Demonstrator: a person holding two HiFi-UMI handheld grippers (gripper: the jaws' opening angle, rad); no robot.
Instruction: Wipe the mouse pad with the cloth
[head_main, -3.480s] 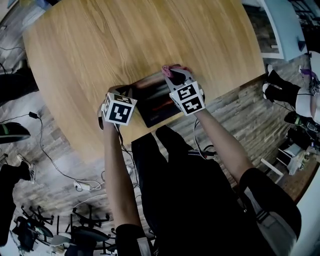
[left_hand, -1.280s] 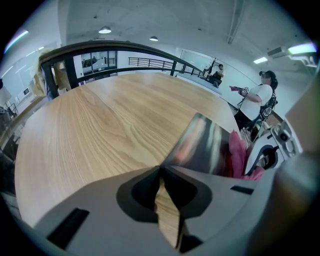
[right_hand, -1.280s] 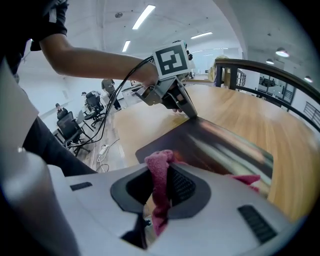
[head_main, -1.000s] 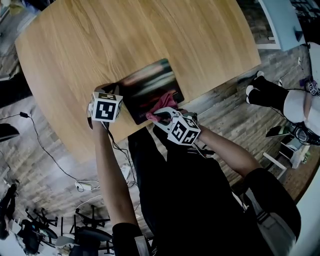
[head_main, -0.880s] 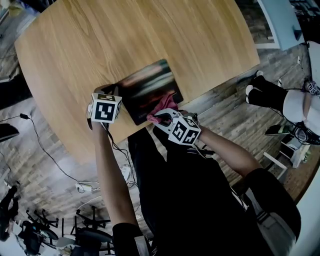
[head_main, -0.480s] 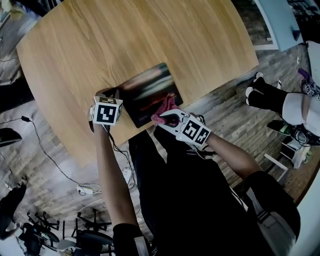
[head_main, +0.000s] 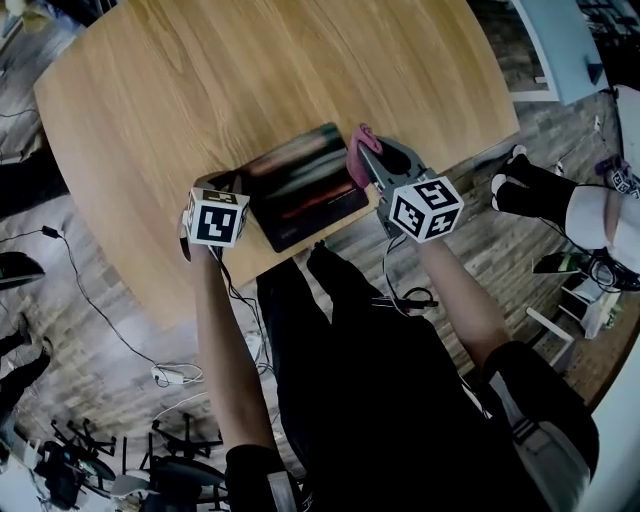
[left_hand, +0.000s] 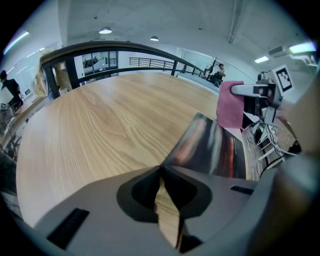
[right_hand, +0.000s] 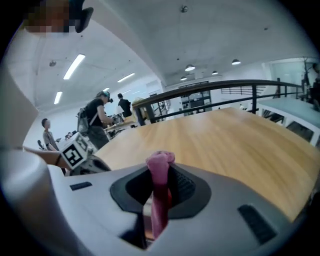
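Right hand-held gripper (right_hand: 159, 172) grips one cloth (head_main: 358, 160) near one mouse pad (head_main: 300, 185).

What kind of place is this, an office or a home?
Probably an open-plan lab or workshop, not a home: strip ceiling lights, a long railing as on a mezzanine, and people working at benches behind the big wooden table.

1 table (head_main: 250, 70), 1 mouse pad (head_main: 300, 185), 1 cloth (head_main: 357, 152), 2x: L gripper (head_main: 233, 185), R gripper (head_main: 368, 160).

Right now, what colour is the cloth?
The cloth is pink, clearest in the left gripper view.
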